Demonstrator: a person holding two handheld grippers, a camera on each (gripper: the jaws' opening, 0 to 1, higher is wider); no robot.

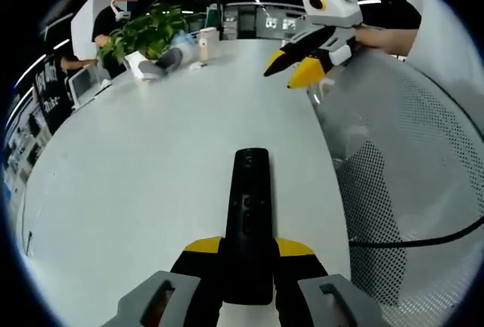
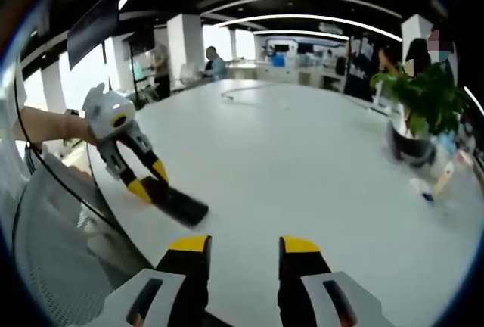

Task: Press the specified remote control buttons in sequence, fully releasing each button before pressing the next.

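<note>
Office, white table (image 2: 302, 160) (potted plant (image 2: 423, 107))

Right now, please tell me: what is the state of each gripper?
Left gripper: shut on the black remote.
Right gripper: open, holding nothing.

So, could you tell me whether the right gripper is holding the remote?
No: the left gripper clamps the remote, while the right gripper stands open, holding nothing.

I see the remote (image 1: 249, 221) at lower centre on the table (image 1: 151, 175). A plant (image 1: 144, 35) sits upper left, a mesh chair (image 1: 408, 191) right.
</note>
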